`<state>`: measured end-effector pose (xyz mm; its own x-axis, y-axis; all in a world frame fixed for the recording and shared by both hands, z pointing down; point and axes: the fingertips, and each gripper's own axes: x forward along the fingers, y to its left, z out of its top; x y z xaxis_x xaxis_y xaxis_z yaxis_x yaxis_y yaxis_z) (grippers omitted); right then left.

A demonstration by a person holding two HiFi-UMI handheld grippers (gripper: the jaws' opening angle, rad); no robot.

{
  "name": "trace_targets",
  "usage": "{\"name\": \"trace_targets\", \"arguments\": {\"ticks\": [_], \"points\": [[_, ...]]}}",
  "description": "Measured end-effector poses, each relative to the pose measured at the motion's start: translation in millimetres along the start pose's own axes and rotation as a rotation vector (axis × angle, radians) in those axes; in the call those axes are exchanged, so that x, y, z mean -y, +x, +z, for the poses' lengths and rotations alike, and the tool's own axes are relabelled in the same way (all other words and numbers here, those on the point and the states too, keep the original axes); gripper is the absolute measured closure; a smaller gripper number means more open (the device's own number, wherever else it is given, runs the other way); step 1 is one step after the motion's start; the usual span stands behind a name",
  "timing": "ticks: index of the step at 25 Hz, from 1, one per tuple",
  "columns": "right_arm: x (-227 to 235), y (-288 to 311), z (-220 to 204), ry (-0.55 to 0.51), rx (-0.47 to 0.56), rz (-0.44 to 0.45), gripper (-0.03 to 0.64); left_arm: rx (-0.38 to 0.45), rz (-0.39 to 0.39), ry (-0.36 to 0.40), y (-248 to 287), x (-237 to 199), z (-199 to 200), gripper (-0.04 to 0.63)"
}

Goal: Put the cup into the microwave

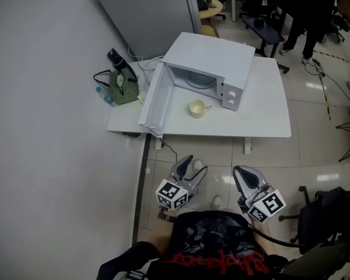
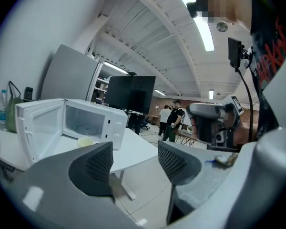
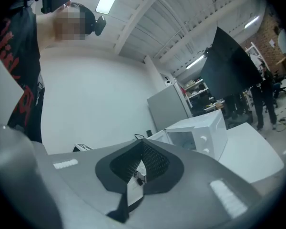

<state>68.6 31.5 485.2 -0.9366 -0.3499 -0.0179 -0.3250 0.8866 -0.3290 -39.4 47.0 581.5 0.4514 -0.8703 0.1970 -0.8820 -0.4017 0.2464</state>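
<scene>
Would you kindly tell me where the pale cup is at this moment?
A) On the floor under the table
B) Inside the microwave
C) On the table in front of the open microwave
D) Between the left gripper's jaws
C: in the head view the cup stands on the white table, just outside the microwave, whose door is swung open.

The person is wearing a black shirt (image 1: 217,245) with red print on it. The left hand-held gripper (image 1: 191,163) and the right hand-held gripper (image 1: 241,174) are showing grey bodies and dark pads (image 2: 96,163) with a fine grid texture. Each is carrying a white cube (image 1: 172,195) with black square markers.
</scene>
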Motion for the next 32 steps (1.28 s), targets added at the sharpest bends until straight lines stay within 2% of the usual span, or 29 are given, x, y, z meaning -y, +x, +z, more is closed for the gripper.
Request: {"name": "trace_targets", "arguments": {"ticks": [4,5,6,9,12,15,17,18,19,21,24,27,29,31,32], "points": [[50,64,8,-0.026,-0.023,-0.078,0.614,-0.04,0.033,-0.037,46,-86,-12,0.318],[58,83,14,-0.035,-0.028,-0.081,0.588,-0.063,0.042,-0.054,58,-108,-19,0.316],[64,103,20,-0.044,-0.034,-0.077,0.512,-0.092,0.049,-0.07,69,-129,-27,0.318],[76,157,42,-0.077,-0.05,-0.059,0.391,-0.198,0.079,-0.075,103,-183,-57,0.316],[85,191,56,-0.066,-0.037,-0.052,0.306,-0.262,0.126,-0.088,132,-227,-86,0.311],[100,211,49,-0.056,-0.076,-0.061,0.245,-0.31,0.142,-0.096,161,-265,-109,0.307],[115,214,45,-0.054,-0.108,-0.072,0.245,-0.355,0.155,-0.079,177,-282,-127,0.284],[123,216,44,-0.048,-0.118,-0.074,0.245,-0.375,0.164,-0.074,185,-289,-135,0.252],[131,217,45,-0.042,-0.125,-0.073,0.249,-0.393,0.166,-0.079,192,-295,-142,0.158],[146,222,49,-0.044,-0.141,-0.064,0.251,-0.416,0.133,-0.087,208,-299,-150,0.127],[164,227,61,-0.072,-0.152,-0.045,0.28,-0.429,0.084,-0.048,229,-297,-151,0.118],[179,231,68,-0.08,-0.151,-0.039,0.287,-0.42,0.131,-0.002,245,-312,-148,0.118],[188,230,68,-0.078,-0.156,-0.038,0.305,-0.411,0.155,0.028,254,-318,-141,0.141],[199,230,62,-0.057,-0.173,-0.045,0.328,-0.415,0.142,0.011,257,-317,-138,0.144],[204,229,58,-0.042,-0.181,-0.053,0.367,-0.412,0.13,-0.016,254,-314,-136,0.144]]}}
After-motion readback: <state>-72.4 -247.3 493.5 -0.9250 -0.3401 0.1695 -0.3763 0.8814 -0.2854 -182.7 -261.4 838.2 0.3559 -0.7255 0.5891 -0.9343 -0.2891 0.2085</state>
